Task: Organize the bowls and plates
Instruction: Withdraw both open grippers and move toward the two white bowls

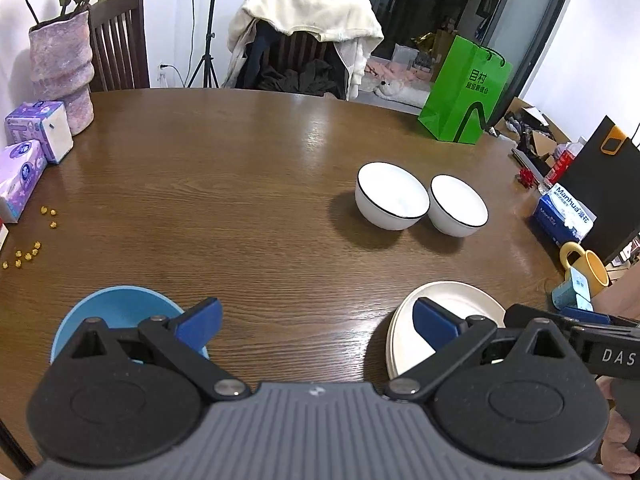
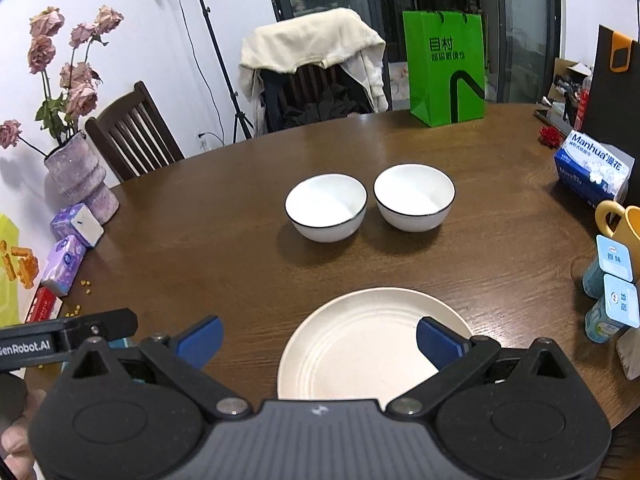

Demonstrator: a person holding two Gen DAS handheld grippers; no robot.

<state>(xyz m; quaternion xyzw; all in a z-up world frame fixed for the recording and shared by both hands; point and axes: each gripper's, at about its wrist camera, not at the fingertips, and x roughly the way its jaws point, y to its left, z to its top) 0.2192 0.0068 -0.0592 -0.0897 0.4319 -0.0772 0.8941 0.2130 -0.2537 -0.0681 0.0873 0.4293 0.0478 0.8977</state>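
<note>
Nearest the camera on the right wrist view, the right hand-held gripper (image 2: 318,340) hangs with its blue pads spread wide and nothing between them, one pad above the cream plate (image 2: 360,344) on the worktop (image 2: 240,248). Left of that plate, the left hand-held gripper (image 1: 318,326) is equally wide and empty, one pad over the blue bowl (image 1: 116,312). Beyond the plate, two white black-rimmed bowls (image 2: 326,206) (image 2: 414,196) sit just beside each other. The plate lies flat, so a pad may skid off its low rim and shove it towards the worktop edge. Nesting one white bowl into the other risks a chipped rim. Right of the plate, the yellow mug (image 2: 624,224) and yoghurt bottles (image 2: 610,300) could be knocked by a wide swing.
</note>
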